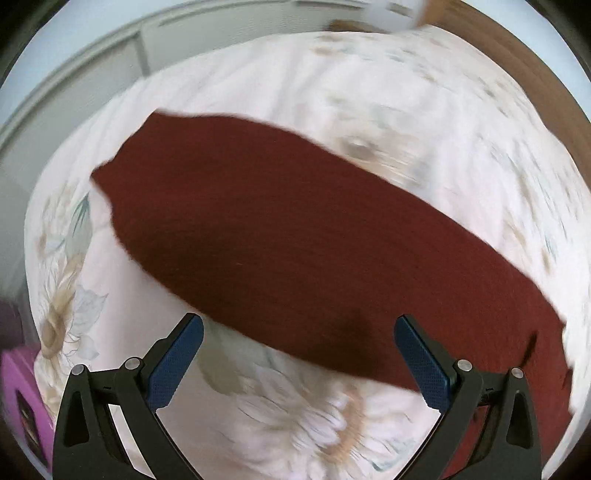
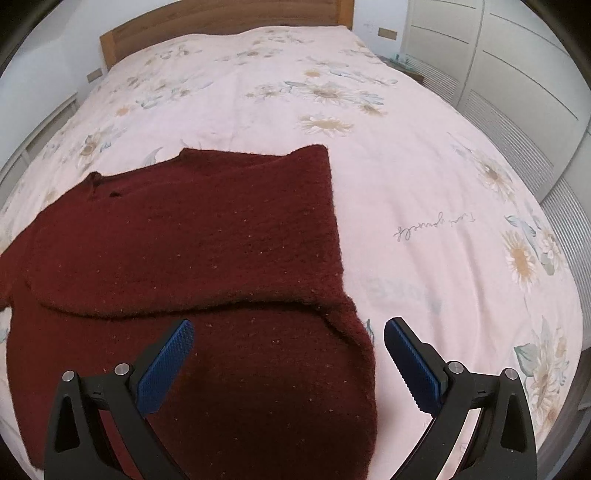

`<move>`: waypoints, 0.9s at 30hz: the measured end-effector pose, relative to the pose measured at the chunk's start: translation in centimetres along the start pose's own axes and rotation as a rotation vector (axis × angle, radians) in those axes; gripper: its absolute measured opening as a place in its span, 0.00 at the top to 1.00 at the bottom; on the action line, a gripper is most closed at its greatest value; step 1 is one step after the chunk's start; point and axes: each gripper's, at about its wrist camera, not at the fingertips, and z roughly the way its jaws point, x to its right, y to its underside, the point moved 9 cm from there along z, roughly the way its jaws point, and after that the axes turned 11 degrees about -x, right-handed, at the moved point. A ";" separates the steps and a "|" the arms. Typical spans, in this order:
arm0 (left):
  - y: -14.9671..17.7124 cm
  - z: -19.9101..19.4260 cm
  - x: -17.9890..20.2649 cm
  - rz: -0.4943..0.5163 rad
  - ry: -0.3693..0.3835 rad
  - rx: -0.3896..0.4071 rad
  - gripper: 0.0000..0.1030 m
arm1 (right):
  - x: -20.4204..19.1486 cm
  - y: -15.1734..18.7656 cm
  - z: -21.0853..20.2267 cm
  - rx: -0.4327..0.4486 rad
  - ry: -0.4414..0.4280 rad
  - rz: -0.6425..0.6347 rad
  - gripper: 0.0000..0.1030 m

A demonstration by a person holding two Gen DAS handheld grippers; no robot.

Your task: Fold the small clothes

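Bed (image 2: 406, 177) with pale floral cover, dark red knitted sweater (image 2: 207, 236) lying on it

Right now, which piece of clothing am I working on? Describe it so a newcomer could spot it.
Find the wide bed with its pale pink flowered cover and wooden headboard. On its near end lies a dark red knitted sweater, partly folded over itself, the only garment and only dark thing on the cover.
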 end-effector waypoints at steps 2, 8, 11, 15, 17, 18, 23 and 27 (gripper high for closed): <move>-0.4 0.8 -2.0 -0.054 -0.011 -0.001 0.01 | -0.1 0.1 0.1 -0.007 -0.009 0.003 0.00; -3.3 3.8 -5.5 -0.209 0.059 -0.041 0.01 | -0.6 0.5 0.8 -0.038 -0.011 -0.010 0.00; -4.5 4.3 -5.1 -0.159 0.052 -0.023 0.11 | -0.5 0.5 0.7 -0.036 -0.012 -0.001 0.00; -6.2 3.6 -4.7 -0.098 0.064 0.008 0.81 | -0.2 0.4 0.8 -0.038 -0.014 0.013 0.00; -6.6 2.9 -3.5 -0.067 0.089 0.014 0.86 | -0.2 0.4 0.8 -0.040 -0.012 0.010 0.00; -6.8 2.3 -2.9 -0.042 0.084 0.033 0.87 | -0.2 0.4 0.7 -0.039 -0.010 0.006 0.00; -5.6 -0.5 2.3 0.147 0.071 0.081 0.87 | -0.5 0.3 0.7 -0.034 -0.022 0.007 0.00; -1.9 -1.9 8.8 0.301 0.117 0.083 0.87 | -1.3 0.5 0.7 -0.030 -0.041 0.009 0.00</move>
